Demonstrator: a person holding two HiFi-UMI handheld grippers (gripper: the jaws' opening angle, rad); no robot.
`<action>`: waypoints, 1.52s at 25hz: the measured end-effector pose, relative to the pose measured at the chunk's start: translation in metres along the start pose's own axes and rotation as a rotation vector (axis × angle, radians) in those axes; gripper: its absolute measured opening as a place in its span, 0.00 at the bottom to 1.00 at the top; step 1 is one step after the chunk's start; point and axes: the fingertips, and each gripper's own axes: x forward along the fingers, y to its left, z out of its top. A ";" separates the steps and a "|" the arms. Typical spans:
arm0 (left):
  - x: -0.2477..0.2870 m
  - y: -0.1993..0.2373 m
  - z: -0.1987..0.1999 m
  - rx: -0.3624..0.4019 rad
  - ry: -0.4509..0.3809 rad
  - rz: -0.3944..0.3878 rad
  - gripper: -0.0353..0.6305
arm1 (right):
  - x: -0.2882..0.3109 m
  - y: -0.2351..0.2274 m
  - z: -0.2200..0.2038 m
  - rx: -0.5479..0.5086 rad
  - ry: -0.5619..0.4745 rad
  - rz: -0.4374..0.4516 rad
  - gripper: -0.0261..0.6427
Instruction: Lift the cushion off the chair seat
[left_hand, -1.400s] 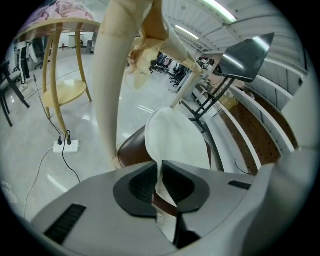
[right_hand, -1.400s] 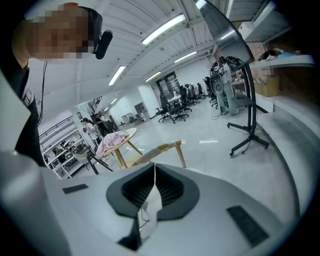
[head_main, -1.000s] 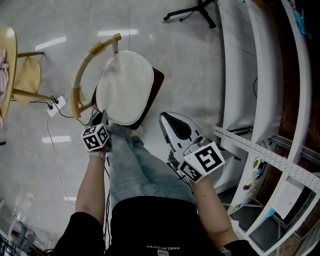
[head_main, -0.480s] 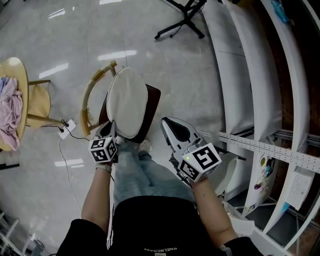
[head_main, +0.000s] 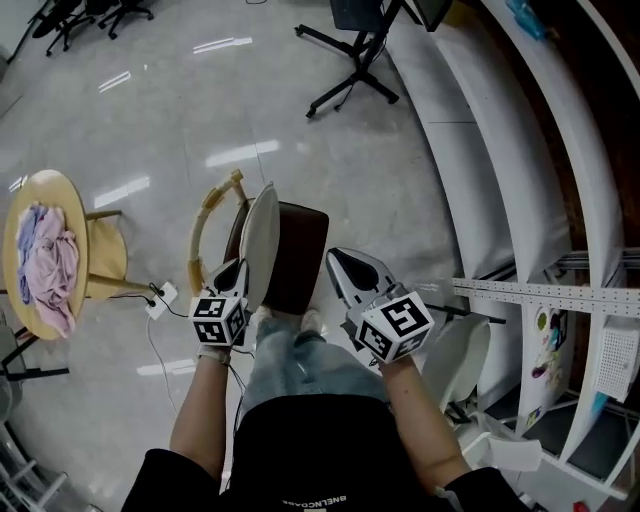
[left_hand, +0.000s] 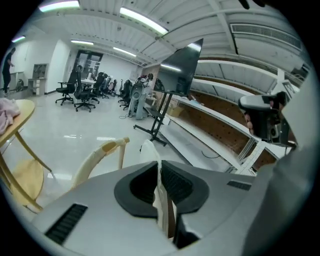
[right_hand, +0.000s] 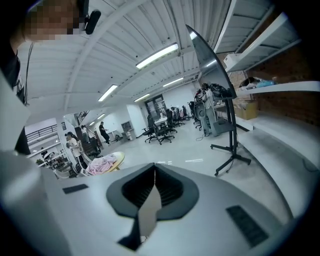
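The cream oval fabric cushion (head_main: 260, 235) stands up on its edge over the dark brown chair seat (head_main: 298, 262). The left gripper (head_main: 236, 275) pinches its near rim. To the right of this gripper, the right gripper (head_main: 335, 258) has its jaws pressed together, with nothing between them.

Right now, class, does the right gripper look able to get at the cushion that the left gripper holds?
Probably yes. The cushion stands on edge over the chair seat, pinched by the left gripper; the right gripper sits beside the seat with nothing between, though its shut jaws must open first.
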 end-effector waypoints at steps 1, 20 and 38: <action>-0.003 -0.001 0.007 0.011 0.000 -0.004 0.10 | 0.002 0.002 0.002 0.001 -0.005 0.001 0.06; -0.077 -0.031 0.111 0.152 -0.011 -0.029 0.09 | 0.017 0.034 0.043 -0.050 -0.058 0.073 0.06; -0.126 -0.096 0.246 0.277 -0.289 -0.083 0.09 | -0.002 0.047 0.151 -0.170 -0.243 0.146 0.06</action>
